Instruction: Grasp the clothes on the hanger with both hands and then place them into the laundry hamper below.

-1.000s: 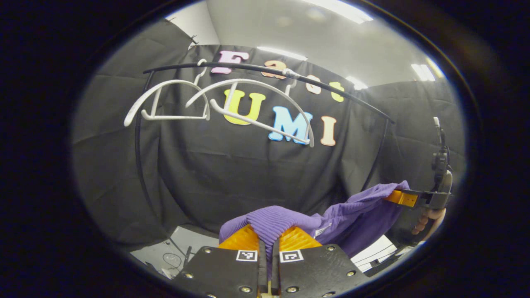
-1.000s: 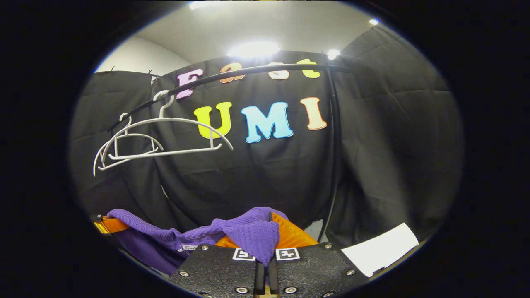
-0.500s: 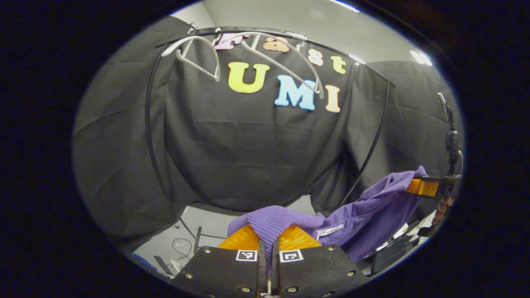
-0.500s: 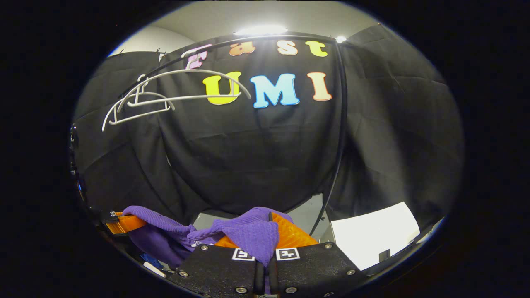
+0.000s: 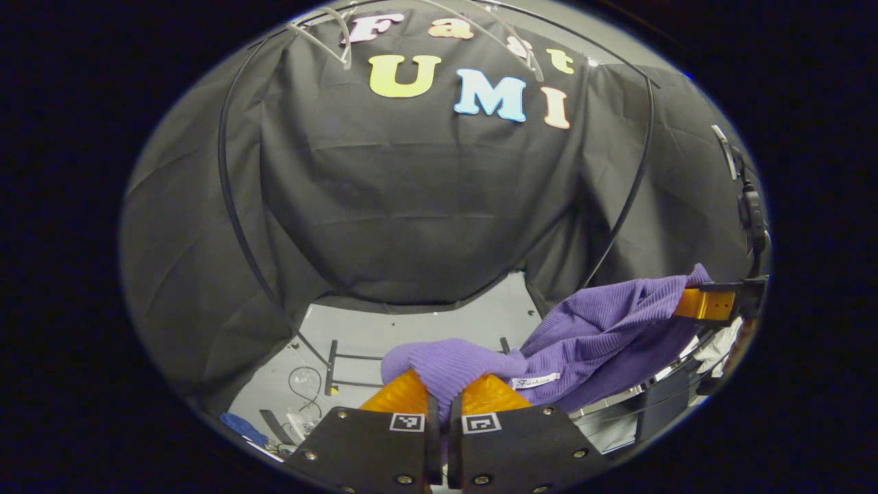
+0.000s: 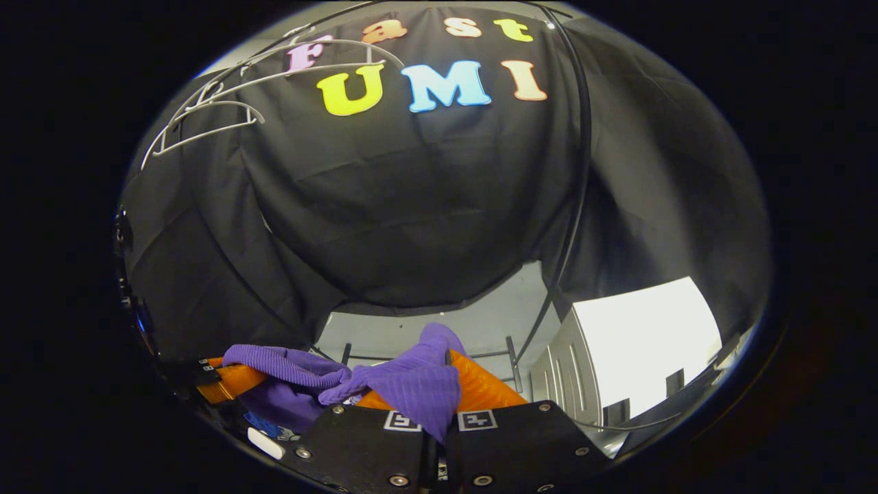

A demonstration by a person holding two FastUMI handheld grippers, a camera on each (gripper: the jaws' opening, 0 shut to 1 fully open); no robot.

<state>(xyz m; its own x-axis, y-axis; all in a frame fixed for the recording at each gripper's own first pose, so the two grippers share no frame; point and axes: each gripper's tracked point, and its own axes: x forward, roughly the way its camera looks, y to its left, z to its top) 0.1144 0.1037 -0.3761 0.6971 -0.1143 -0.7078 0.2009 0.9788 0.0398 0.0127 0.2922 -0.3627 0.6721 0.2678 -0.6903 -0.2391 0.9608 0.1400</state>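
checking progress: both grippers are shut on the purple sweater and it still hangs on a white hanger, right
Not quite. Both grippers are shut on the purple sweater, but it is off the white hangers, which hang bare on the rail in the right gripper view.

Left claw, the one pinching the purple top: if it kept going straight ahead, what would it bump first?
Probably the black cloth wall. The left claw is shut on the purple top, and ahead, past the fold it grips, nothing else stands in line, though depth is hard to judge.
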